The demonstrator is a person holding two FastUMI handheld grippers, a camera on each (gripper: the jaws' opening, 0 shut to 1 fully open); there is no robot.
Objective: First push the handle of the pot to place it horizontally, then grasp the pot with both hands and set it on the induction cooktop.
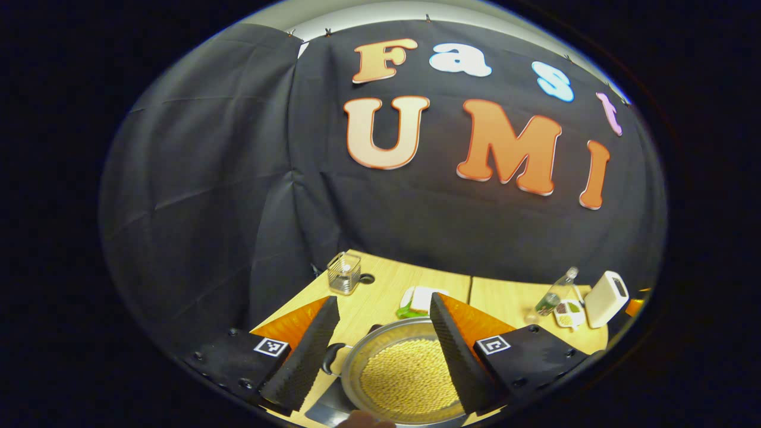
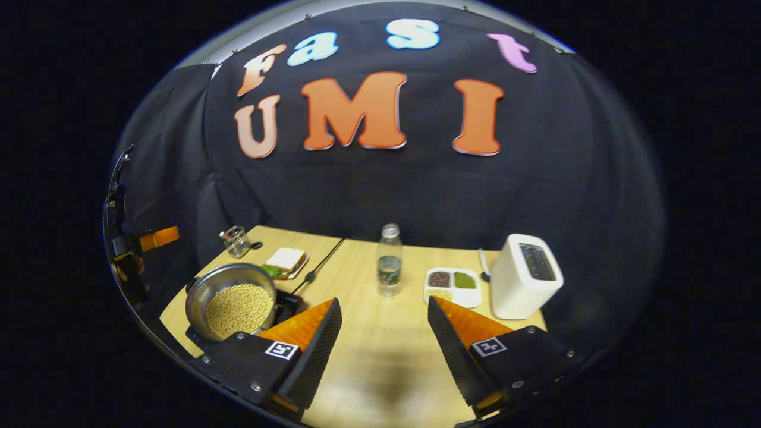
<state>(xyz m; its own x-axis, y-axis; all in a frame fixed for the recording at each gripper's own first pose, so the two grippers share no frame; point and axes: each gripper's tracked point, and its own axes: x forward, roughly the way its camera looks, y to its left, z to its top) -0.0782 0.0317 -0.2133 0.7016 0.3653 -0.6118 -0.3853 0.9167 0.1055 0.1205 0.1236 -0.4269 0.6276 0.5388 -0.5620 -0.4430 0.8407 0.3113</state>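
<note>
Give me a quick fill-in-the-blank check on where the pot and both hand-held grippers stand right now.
1. The pot is filled with ____ grains.
2. The fingers of the left hand-held gripper stand ____, over the pot's near rim.
3. The right hand-held gripper is open above the bare ____.
4. Beside the white toaster sits a divided ____ of grains.

Missing words: yellow; open; table; tray

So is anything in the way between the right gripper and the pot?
Nothing visible is. In the right gripper view, the pot sits off to the left of the open right gripper, with bare table around the gripper. The bottle stands farther back, out of the path.
</note>
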